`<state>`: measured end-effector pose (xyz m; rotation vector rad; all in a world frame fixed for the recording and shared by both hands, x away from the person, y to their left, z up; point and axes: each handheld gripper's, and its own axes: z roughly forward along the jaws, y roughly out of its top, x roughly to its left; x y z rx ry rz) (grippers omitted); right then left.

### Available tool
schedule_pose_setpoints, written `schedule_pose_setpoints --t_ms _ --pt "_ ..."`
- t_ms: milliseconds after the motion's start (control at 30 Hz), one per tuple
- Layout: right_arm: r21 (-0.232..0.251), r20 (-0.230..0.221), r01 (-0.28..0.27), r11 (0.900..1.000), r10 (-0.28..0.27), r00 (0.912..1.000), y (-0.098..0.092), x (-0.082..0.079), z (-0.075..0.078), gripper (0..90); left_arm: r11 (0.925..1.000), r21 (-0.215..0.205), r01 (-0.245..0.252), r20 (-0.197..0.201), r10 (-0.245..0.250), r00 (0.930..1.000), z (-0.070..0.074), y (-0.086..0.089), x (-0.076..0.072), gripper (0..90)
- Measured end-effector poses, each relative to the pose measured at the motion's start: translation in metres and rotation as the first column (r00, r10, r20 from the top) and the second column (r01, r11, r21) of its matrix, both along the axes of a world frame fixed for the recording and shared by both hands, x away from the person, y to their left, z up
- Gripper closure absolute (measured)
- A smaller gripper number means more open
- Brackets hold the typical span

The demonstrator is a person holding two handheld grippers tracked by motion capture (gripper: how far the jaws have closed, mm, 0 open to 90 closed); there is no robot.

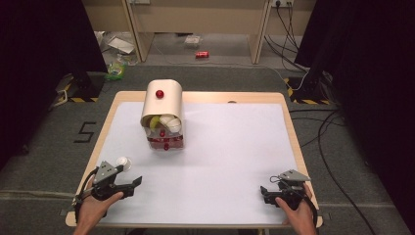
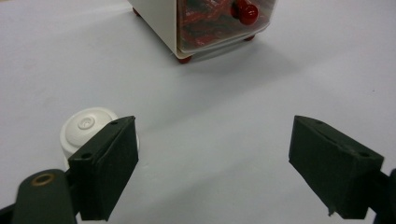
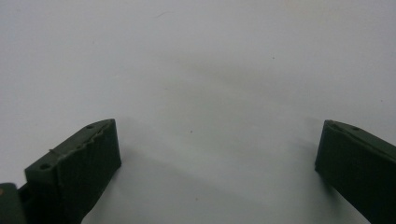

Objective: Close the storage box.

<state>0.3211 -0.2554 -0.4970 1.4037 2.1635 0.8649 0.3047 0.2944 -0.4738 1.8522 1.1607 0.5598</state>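
Observation:
A cream box point(image 1: 163, 105) with a red knob point(image 1: 159, 93) on its rolled-back lid stands at the back left of the white mat point(image 1: 220, 147). Yellow-green and white items lie inside, above a clear drawer of red things with its own red knob point(image 2: 244, 11). A small white round cap point(image 1: 123, 162) sits near the front left. My left gripper point(image 1: 133, 186) is just in front of the cap, open, with nothing between its jaws. In the left gripper view the cap point(image 2: 86, 125) lies outside the left jaw, partly hidden behind it. My right gripper point(image 1: 265, 192) rests open at the front right over bare mat.
The mat covers most of a wooden table point(image 1: 291, 127). Beyond the table, the grey floor holds cables point(image 1: 323, 132), a red can point(image 1: 202, 55) and scattered packaging point(image 1: 117, 63). Black curtains hang on both sides.

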Motion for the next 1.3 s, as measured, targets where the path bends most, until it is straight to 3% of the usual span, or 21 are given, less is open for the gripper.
schedule_pose_setpoints --t_ms 833,1300 --pt "0.0 0.0 0.0 1.0 0.0 1.0 0.0 0.0 0.0 0.4 0.9984 0.045 0.033 -0.038 -0.032 0.9988 -0.017 -0.003 -0.02 15.5" --pt "0.0 0.0 0.0 1.0 0.0 1.0 0.0 0.0 0.0 0.4 0.9978 0.06 0.028 -0.049 -0.025 0.9985 -0.024 0.0 -0.028 15.5"
